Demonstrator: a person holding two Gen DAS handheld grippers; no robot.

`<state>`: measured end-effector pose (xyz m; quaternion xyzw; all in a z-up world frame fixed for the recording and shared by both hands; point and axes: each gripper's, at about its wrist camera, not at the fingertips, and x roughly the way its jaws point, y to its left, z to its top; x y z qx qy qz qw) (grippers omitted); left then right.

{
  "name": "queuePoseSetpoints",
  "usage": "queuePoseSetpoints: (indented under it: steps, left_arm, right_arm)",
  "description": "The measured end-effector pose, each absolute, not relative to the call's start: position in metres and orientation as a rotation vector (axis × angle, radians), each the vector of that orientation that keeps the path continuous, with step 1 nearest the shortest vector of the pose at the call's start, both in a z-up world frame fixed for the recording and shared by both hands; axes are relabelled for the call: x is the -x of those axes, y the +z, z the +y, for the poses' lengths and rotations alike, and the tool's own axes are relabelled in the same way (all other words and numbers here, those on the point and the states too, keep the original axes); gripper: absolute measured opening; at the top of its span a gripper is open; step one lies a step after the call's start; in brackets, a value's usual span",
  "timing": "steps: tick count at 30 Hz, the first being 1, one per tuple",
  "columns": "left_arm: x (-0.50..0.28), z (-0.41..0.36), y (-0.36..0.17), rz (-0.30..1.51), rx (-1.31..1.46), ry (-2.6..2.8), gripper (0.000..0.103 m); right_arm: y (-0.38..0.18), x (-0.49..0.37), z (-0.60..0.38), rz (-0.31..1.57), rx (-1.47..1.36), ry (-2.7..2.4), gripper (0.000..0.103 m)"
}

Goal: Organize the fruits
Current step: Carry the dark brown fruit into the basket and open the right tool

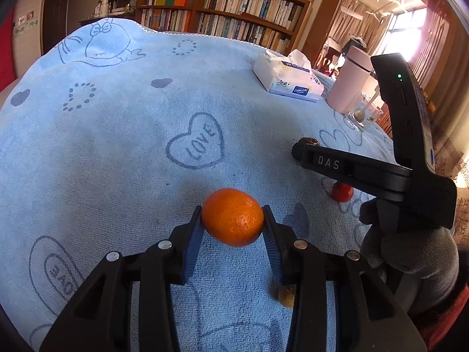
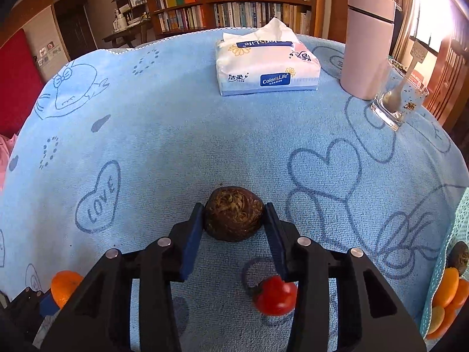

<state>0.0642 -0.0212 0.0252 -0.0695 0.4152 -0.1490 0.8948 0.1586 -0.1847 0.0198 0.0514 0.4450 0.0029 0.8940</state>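
My left gripper (image 1: 233,220) is shut on an orange tangerine (image 1: 233,217) and holds it just above the blue towel (image 1: 117,146). My right gripper (image 2: 233,215) is shut on a brown, rough round fruit (image 2: 233,212). In the left wrist view the right gripper (image 1: 302,148) shows at the right with the brown fruit (image 1: 307,140) at its tip. A small red fruit (image 2: 274,296) lies on the towel under the right gripper, also seen in the left wrist view (image 1: 342,191). The tangerine shows at the lower left of the right wrist view (image 2: 64,286).
A tissue pack (image 2: 263,64), a pink cylinder (image 2: 368,38) and a glass with a spoon (image 2: 395,102) stand at the far right. A light blue basket (image 2: 448,287) with orange and brown fruits sits at the right edge. A small tan fruit (image 1: 287,296) lies under the left gripper.
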Motion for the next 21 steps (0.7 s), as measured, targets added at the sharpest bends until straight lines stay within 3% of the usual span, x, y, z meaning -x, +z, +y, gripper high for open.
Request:
queuePoseSetpoints:
  steps: [21]
  left_arm:
    - [-0.056,-0.03,0.027,0.849,0.114,-0.344,0.04]
  right_arm:
    - [0.059,-0.098,-0.195,0.83,-0.17,0.018,0.043]
